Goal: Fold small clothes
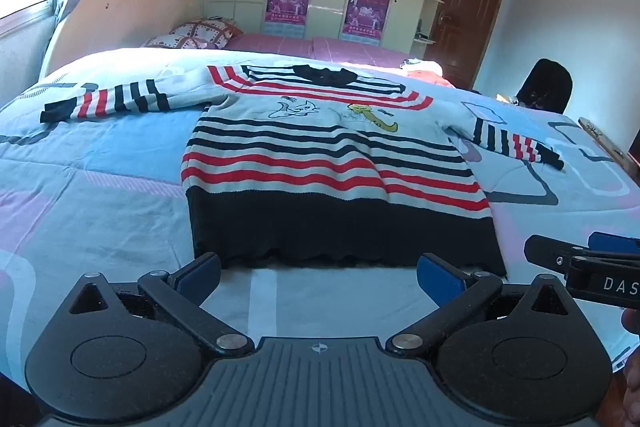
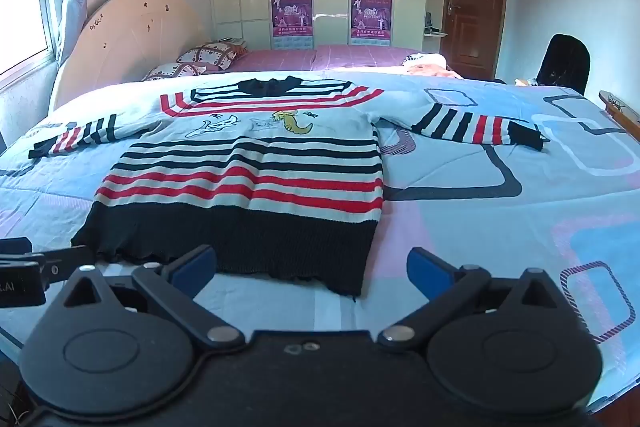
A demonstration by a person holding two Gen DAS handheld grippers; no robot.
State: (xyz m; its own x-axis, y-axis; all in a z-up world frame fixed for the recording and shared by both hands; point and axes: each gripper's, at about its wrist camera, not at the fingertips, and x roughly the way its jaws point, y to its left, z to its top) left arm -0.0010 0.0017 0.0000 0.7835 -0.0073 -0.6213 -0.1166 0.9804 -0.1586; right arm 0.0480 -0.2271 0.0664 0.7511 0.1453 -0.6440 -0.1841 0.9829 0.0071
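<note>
A striped sweater [image 1: 336,163] lies flat on the bed [image 1: 100,211], sleeves spread, black hem nearest. Left tongs [image 1: 318,277] and right tongs [image 2: 310,271] hover spread, empty, just short of the hem. Pillows [image 2: 208,57] sit beyond.

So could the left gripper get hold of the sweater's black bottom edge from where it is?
Probably yes. The left gripper is open, and the sweater's black hem lies flat on the bed just ahead of its fingertips, with nothing between them.
</note>
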